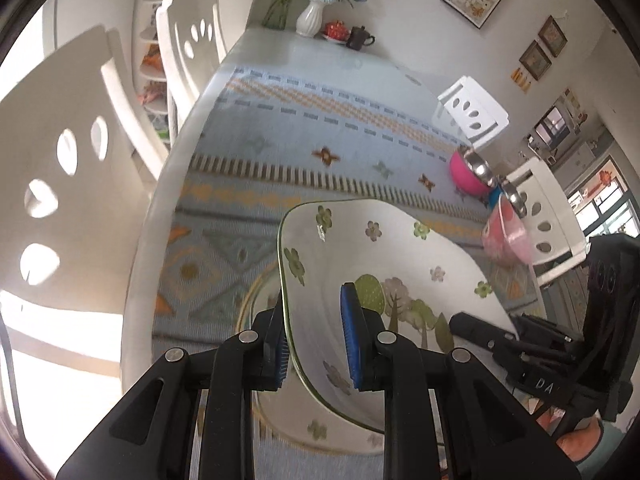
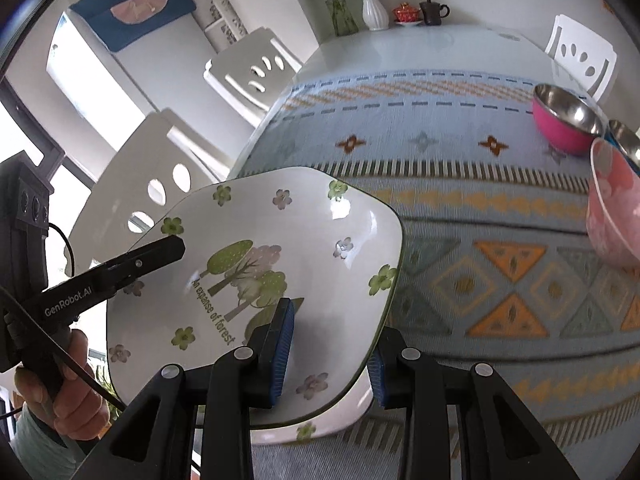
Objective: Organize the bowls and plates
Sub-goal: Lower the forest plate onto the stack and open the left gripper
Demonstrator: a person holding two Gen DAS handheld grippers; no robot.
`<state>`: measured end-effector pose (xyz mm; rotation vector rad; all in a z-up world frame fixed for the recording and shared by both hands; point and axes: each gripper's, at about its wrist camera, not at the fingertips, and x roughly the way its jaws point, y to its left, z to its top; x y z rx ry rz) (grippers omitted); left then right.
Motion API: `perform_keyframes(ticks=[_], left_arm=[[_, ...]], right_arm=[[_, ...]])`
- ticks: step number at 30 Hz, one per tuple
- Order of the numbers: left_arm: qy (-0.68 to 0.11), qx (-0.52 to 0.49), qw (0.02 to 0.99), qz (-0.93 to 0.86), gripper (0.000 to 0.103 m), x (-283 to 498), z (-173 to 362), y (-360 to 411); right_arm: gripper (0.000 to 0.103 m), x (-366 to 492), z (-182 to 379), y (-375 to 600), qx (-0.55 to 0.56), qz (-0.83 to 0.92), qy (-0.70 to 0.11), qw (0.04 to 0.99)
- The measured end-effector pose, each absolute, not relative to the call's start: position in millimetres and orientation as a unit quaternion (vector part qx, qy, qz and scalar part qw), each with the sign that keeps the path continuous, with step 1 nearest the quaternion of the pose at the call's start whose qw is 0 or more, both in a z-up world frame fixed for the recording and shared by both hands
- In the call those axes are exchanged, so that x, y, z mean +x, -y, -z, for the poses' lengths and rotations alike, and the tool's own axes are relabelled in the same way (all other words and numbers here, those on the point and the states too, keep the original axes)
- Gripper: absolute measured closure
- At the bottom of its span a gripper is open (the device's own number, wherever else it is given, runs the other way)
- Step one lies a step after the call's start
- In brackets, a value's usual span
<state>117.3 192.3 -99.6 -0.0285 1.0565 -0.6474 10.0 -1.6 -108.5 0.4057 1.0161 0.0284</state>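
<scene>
A white square plate with a green rim and a tree and flower print (image 1: 384, 256) (image 2: 256, 256) hangs above the table, held at opposite edges by both grippers. My left gripper (image 1: 316, 336) has its blue pads on either side of the plate's left edge. My right gripper (image 2: 330, 350) straddles the plate's right edge. A second similar plate (image 1: 320, 428) (image 2: 312, 428) lies on the cloth right below. A pink steel-lined bowl (image 2: 566, 122) (image 1: 468, 170), a blue steel-lined bowl (image 2: 624, 136) and a pale pink bowl (image 2: 616, 216) (image 1: 506, 236) stand at the table's right.
The table carries a blue patterned cloth (image 2: 480, 208). White chairs stand at the left (image 1: 60, 184) and the far right (image 2: 580, 56). A white vase of flowers (image 2: 374, 8), a red lidded pot (image 2: 406, 12) and a dark teapot (image 2: 432, 10) are at the far end.
</scene>
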Motion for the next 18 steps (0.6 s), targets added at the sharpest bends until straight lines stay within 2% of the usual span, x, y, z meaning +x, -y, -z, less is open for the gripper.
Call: perform_keyframes(ticks=[18], left_arm=[[-0.544, -0.006, 0.780, 0.310, 0.084, 93, 142, -208]], right_arm=[[0.071, -15, 142, -6, 0.222, 0.013, -0.518, 0.826]])
